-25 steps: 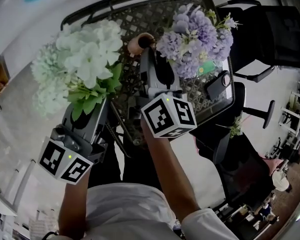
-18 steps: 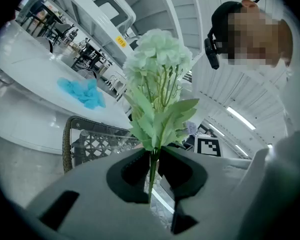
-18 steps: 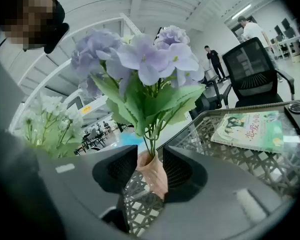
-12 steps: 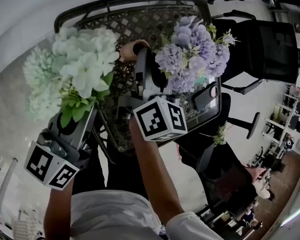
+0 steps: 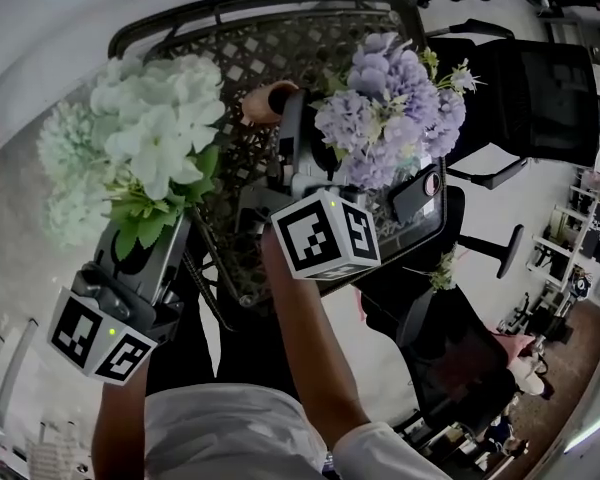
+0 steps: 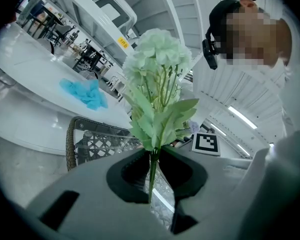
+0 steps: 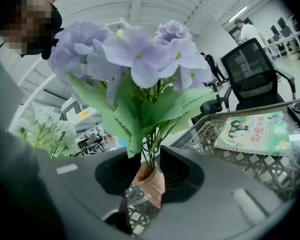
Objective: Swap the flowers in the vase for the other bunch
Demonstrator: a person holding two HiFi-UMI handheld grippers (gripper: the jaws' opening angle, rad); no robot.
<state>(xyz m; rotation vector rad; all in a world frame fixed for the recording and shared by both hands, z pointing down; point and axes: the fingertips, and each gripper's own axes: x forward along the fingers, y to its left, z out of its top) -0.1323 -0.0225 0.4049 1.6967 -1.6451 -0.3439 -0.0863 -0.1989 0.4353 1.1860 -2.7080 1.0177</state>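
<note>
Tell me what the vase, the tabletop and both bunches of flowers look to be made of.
Vase: matte pinkish ceramic or clay, no gloss.
Tabletop: dark woven lattice of wicker-like strands, possibly plastic.
White bunch and purple bunch: likely artificial, fabric petals on plastic stems, judging by the uniform, stiffly serrated leaves.

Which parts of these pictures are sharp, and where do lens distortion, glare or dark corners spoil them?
Head view: the wide lens bends the edges of the table into arcs, and the white bunch looks nearly washed out. Left gripper view: the corners are black, and a ceiling strip light glares. Right gripper view: the purple bunch and the book are sharp, and the corners are dark.
</note>
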